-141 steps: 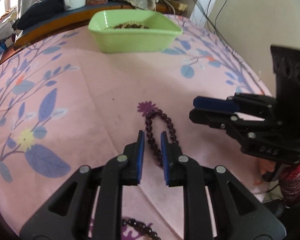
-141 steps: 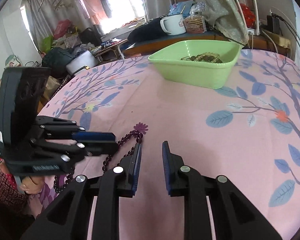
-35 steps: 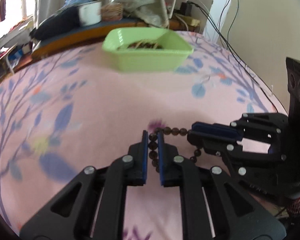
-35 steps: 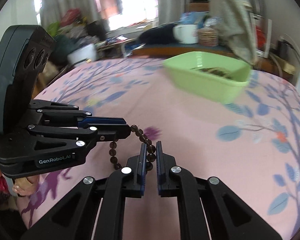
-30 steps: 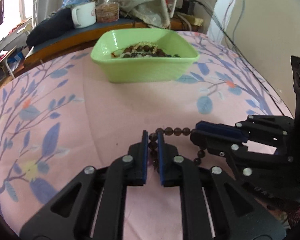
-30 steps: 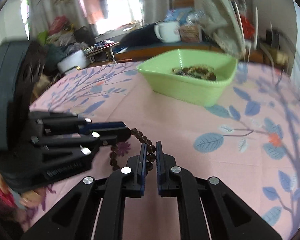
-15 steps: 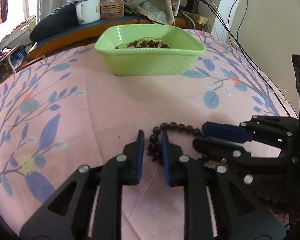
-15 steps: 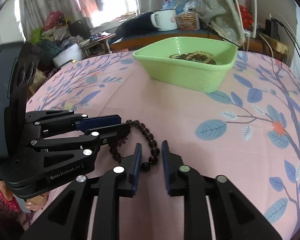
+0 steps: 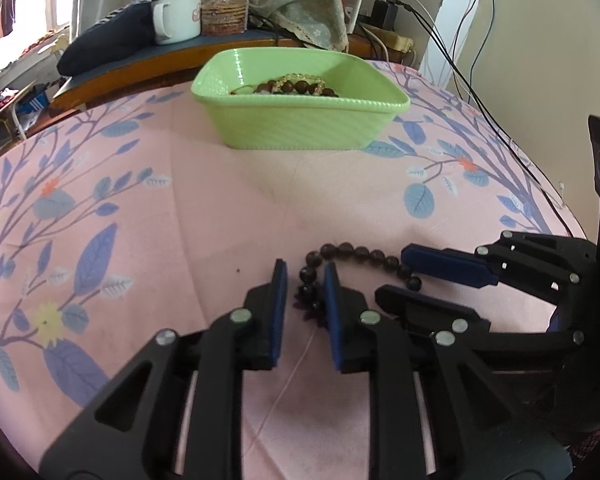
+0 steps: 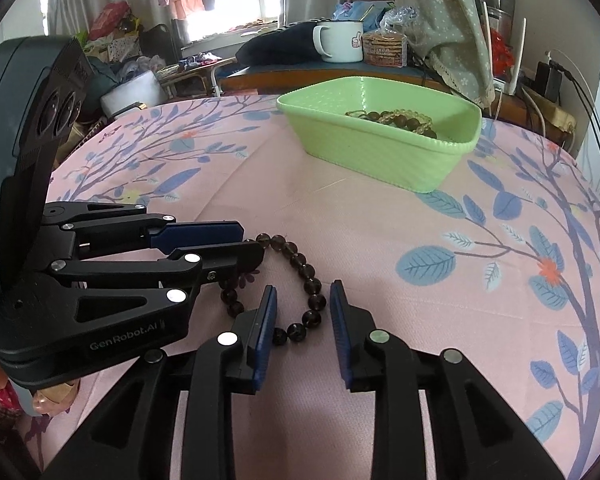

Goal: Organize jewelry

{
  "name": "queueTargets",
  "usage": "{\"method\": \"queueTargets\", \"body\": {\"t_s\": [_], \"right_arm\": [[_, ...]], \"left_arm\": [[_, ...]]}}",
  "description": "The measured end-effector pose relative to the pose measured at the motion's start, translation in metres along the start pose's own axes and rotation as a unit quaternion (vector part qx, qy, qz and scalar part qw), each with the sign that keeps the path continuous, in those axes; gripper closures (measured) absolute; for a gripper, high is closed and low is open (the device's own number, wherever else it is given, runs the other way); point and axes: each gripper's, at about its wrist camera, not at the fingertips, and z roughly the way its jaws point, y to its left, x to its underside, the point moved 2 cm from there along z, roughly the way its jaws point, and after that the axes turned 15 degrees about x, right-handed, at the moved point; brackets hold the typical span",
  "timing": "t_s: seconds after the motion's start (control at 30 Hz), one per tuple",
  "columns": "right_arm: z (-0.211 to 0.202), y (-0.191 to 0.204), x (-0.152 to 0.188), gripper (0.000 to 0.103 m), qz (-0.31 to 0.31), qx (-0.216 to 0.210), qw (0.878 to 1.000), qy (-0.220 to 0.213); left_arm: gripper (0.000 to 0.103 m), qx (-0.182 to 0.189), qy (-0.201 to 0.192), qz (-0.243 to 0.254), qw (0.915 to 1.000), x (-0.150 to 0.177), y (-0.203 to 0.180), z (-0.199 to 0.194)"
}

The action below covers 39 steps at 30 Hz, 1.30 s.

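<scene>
A bracelet of dark brown beads point(image 9: 356, 250) point(image 10: 300, 260) lies slack on the pink floral tablecloth point(image 9: 180, 208), between the two grippers. My left gripper point(image 9: 305, 276) stands open, with a stretch of beads in the gap and its pads off them. From the right wrist view the left gripper point(image 10: 252, 242) reaches in from the left. My right gripper point(image 10: 303, 290) is open too, straddling the near loop of beads; in the left wrist view the right gripper point(image 9: 394, 272) comes in from the right. Behind sits a green basket point(image 9: 300, 128) point(image 10: 380, 156) holding other bead bracelets point(image 9: 296, 86).
Beyond the table's far edge a shelf holds a white mug point(image 10: 340, 42), a pack of biscuits point(image 10: 384, 48) and draped cloth. Cables point(image 9: 460, 60) hang along the wall at the right. A person's hand point(image 10: 56, 396) shows below the left gripper.
Both grippers were shut on the bracelet and held it stretched above the cloth. Both have since opened, and the bracelet has dropped slack onto the table.
</scene>
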Motion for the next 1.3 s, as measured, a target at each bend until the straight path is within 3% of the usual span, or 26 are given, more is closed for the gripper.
{"method": "queueTargets", "body": {"t_s": [0.63, 0.8, 1.1, 1.3], "right_arm": [[0.001, -0.006, 0.001, 0.103, 0.008, 0.016, 1.0, -0.003], [-0.002, -0.005, 0.0, 0.103, 0.003, 0.02, 1.0, -0.013], [-0.016, -0.006, -0.002, 0.103, 0.015, 0.003, 0.999, -0.049], [-0.035, -0.014, -0.023, 0.103, 0.034, -0.021, 0.995, -0.089]], "left_arm": [[0.085, 0.001, -0.003, -0.006, 1.0, 0.001, -0.002, 0.0], [0.092, -0.002, -0.006, -0.011, 0.9999, 0.001, 0.0, -0.002], [0.093, 0.033, -0.012, -0.038, 0.9987, 0.0, 0.01, -0.008], [0.094, 0.069, -0.03, -0.055, 0.9957, -0.013, 0.011, -0.028]]}}
